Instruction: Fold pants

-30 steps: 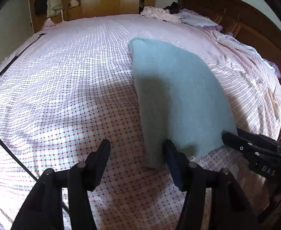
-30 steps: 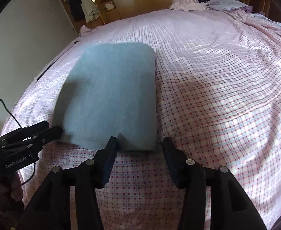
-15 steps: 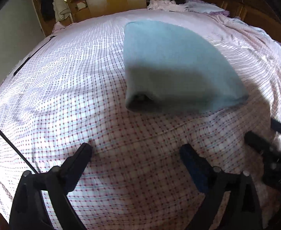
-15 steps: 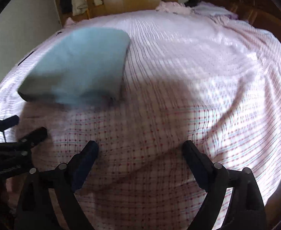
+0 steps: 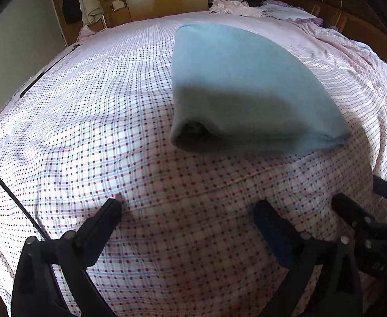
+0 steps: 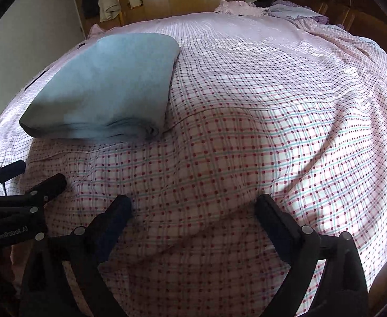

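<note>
One pair of folded blue pants (image 5: 235,84) lies flat on the checked bedsheet (image 5: 93,137), just ahead of both tools. The left gripper (image 5: 188,211) and right gripper (image 6: 193,206) have jaws opening wide, nothing between them, over bare sheet.

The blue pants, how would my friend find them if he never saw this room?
Look at the big bed with the pink checked sheet. On it, beyond the black tongs, lies a folded bundle, the blue pants. It is the only plain pale blue thing there; the clothes heaped at the far end by the dark wooden headboard are pink and crumpled.
</note>
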Action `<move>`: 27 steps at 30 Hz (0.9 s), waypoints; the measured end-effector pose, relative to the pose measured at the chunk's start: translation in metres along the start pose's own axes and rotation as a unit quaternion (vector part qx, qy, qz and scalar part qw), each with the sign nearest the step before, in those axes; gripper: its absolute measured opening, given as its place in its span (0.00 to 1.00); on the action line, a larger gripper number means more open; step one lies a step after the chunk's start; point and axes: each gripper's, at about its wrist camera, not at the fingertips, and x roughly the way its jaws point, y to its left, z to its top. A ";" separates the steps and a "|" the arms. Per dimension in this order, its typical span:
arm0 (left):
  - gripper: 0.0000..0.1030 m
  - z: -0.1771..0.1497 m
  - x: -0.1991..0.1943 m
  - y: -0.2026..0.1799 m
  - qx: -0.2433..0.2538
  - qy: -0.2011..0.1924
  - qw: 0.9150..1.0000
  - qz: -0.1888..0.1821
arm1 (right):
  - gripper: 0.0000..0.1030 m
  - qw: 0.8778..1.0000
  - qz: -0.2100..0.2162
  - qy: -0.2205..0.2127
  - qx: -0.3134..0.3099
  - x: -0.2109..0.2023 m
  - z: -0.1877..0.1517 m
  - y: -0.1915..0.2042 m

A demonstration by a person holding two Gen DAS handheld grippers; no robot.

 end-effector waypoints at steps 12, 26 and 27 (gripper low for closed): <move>1.00 -0.001 -0.002 0.002 0.002 -0.001 1.000 -0.001 | 0.92 1.000 0.000 0.000 0.000 0.000 -0.001 -0.001; 1.00 -0.002 -0.003 0.002 0.004 -0.001 1.000 -0.001 | 0.92 1.000 0.000 -0.001 0.001 0.000 -0.002 0.000; 1.00 -0.002 -0.003 0.002 0.004 -0.001 1.000 -0.001 | 0.92 1.000 0.000 -0.001 0.001 0.000 -0.002 0.000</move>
